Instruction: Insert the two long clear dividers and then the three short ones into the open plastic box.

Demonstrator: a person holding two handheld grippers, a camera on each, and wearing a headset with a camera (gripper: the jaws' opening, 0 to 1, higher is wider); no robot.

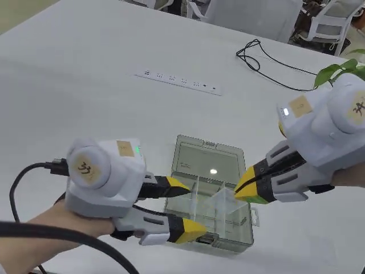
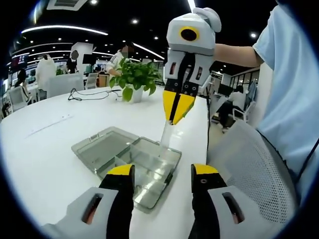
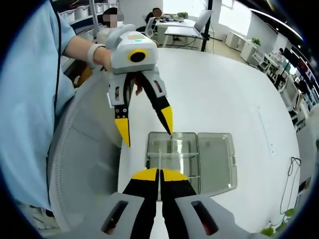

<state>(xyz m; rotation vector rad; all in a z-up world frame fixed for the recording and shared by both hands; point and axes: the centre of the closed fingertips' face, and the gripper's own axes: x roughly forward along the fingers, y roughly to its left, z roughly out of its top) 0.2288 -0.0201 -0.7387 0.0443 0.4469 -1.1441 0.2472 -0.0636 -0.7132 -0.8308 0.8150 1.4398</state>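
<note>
The clear plastic box lies open near the table's front edge, with its lid flat behind it. Clear dividers stand inside the box; how many I cannot tell. My right gripper is shut on a clear divider and holds it upright, its lower edge down in the box. In the left gripper view the same divider hangs from the right gripper over the box. My left gripper is open beside the box's left side, with nothing in it. In the right gripper view the box lies ahead of the right gripper.
A white power strip lies further back on the white table, and a black cable loops at the back right. A green plant stands at the right edge. Chairs and people are behind the table.
</note>
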